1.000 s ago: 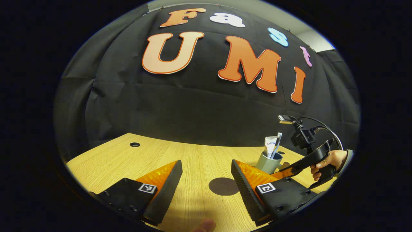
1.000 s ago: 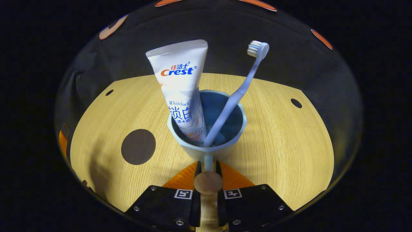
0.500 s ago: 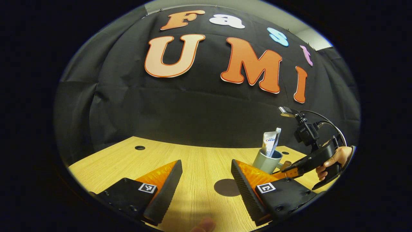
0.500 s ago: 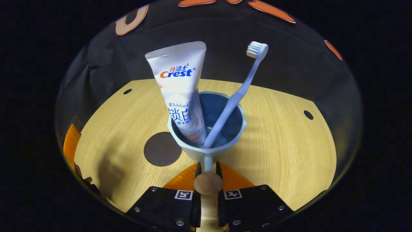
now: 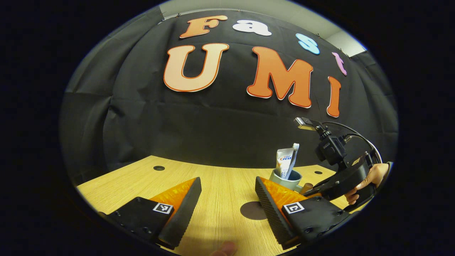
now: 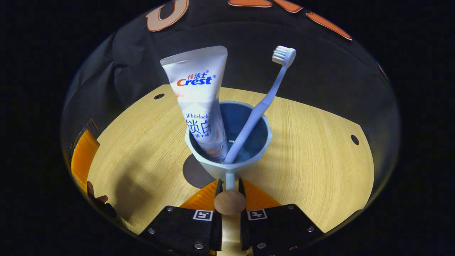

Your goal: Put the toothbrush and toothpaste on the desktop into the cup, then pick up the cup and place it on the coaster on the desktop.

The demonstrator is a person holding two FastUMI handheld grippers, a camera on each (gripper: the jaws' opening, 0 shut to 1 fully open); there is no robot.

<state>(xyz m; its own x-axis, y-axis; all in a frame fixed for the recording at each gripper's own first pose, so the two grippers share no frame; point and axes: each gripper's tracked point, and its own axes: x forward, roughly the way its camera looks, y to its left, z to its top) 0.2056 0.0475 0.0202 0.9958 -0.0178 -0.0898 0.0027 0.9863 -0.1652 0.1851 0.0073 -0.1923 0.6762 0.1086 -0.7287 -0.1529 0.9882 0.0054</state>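
Pale wood desktop (image 6: 312, 156) spreads across the right gripper view. At its far left edge sits an orange finger of the left gripper (image 6: 82, 156), well apart from the action. In the left gripper view that same left gripper (image 5: 227, 202) hangs idle above the desk with its fingers spread wide and nothing between them.

Moving toward the middle, a dark round coaster (image 6: 194, 173) lies flat on the wood, partly covered by the grey-blue cup (image 6: 229, 161). The toothpaste (image 6: 199, 96) stands in the cup leaning left, and the toothbrush (image 6: 265, 103) leans right, bristles up. The right gripper (image 6: 229, 185) has its fingers pinched narrow on the cup's handle, which ends in a round wooden knob.

Judging by this, both items are loaded and the carry to the coaster is under way. The next move likely calls for centring the cup over the disc, lowering it level, then releasing.

Whether the cup is clear of the desk is hard to tell. Much of the coaster is hidden behind the cup, and in the left gripper view behind a finger, so alignment is uncertain.
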